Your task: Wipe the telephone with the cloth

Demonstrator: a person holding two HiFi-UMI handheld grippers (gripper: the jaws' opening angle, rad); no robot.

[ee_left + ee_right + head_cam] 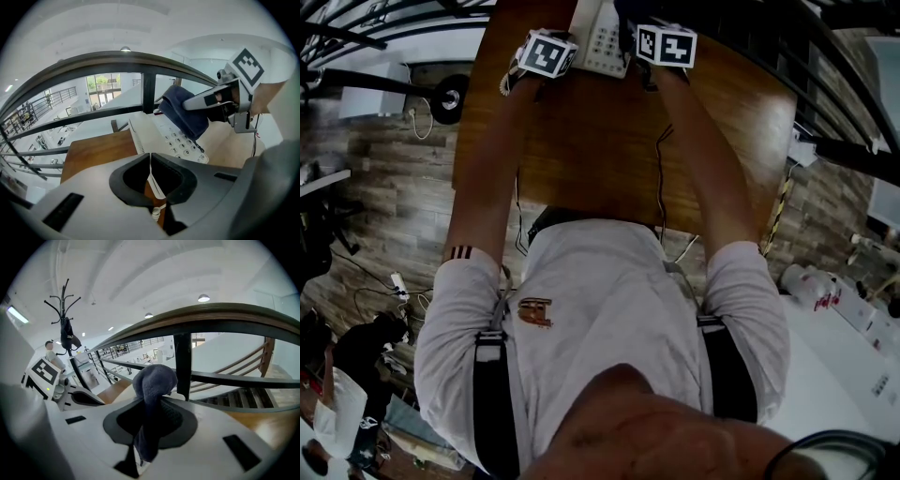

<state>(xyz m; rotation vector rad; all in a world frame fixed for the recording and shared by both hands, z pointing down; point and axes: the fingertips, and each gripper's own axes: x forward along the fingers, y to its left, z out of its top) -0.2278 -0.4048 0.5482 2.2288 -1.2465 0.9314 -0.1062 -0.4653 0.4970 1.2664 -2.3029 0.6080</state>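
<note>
Right gripper (154,404) clamped on cloth (152,380); cloth rests on phone (154,133) keypad, far end of table (93,152). Phone's long axis runs near-far. Left gripper (150,157) closed, apparently pinching cord (154,213), just left of phone.

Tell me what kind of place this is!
Probably an upper floor of a big office or workshop building. A wooden desk with a white telephone stands by a dark railing, beyond which a large bright hall opens below, and a coat stand is nearby.
</note>
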